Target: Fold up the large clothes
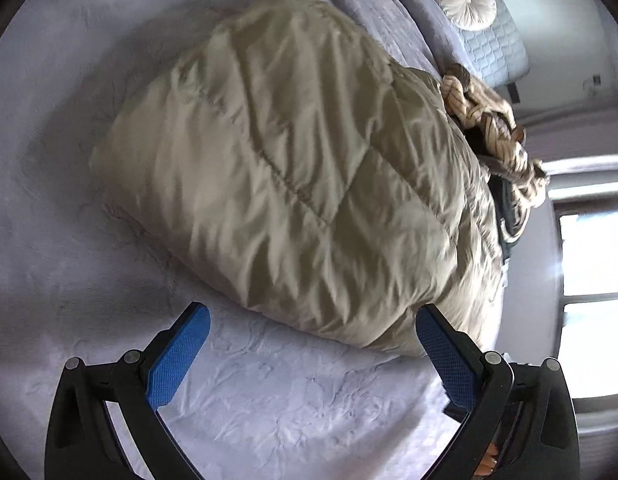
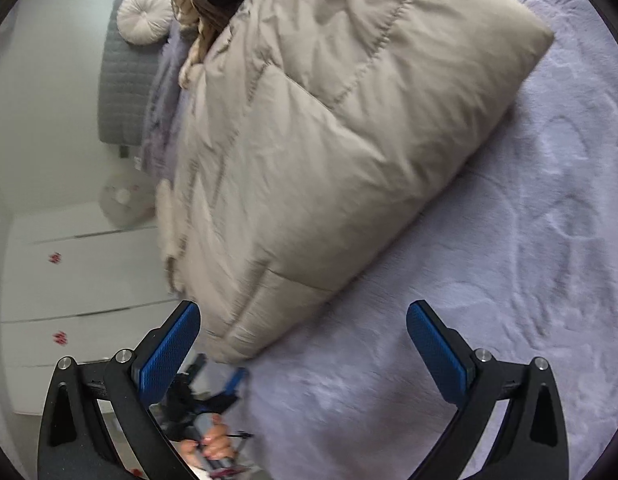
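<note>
- My left tongs [image 1: 313, 322] are spread wide and grasp nothing; the near edge of the puffer jacket [image 1: 293, 168] sits just beyond the blue pads [image 1: 181, 354].
- My right tongs [image 2: 303, 318] stand fully released too, empty, with the jacket's lower corner just beside the left-hand pad.
- The jacket lies on the bed [image 1: 269, 400], already gathered into a thick, pillow-like bundle, so I judge at least one fold is made; whether sleeves are tucked inside I cannot tell, as the far end is blurred.
- What seems left: squaring the bundle, perhaps one more fold, then the next garment.
- Its shell is beige, smooth and faintly glossy, quilted in wide stitched panels, puffy and creased.
- The bed cover is pale lilac plush with an embossed pattern.
- Behind the jacket sits a heap of other clothes [image 1: 497, 132], cream striped fabric among darker pieces, not yet folded.
- A round, pleated white cushion [image 1: 465, 0] rests near the grey quilted headboard [image 2: 121, 80].
</note>
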{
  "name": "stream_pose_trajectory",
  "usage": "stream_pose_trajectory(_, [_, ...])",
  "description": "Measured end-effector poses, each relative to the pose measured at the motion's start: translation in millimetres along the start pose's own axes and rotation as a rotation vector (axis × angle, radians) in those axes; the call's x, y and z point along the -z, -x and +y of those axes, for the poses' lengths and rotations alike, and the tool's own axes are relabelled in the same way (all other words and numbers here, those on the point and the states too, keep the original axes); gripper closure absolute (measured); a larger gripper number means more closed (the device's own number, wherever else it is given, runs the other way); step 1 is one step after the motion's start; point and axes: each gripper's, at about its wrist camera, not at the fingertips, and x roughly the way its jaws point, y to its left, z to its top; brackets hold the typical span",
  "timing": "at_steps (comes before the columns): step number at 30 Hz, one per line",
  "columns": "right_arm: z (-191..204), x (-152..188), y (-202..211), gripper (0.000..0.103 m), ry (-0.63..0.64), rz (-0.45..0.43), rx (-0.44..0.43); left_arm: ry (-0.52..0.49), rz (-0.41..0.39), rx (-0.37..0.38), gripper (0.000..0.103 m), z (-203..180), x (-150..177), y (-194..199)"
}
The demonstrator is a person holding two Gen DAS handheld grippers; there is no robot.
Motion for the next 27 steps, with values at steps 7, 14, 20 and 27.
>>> stream_pose_trajectory(7, [-10, -7, -7, 0.0, -0.058, -0.018, -0.109, 0.031, -0.004, 0.107, 0.0, 8, -6, -8])
stream_pose_trajectory(14, [-28, -13, -26, 0.0, -0.118, -0.044, -0.203, 0.079, -0.021, 0.228, 0.0, 5, -30, -30])
stream_pose_trajectory(20, [-23, -27, -38, 0.0, -0.082, -0.074, -0.247, 0.101, -0.038, 0.23, 0.0, -6, -43, -52])
stream_pose_trajectory(27, [-19, -33, -39, 0.001, -0.048, -0.056, -0.221, 0.085, -0.081, 0.127, 0.019, -17, -45, -59])
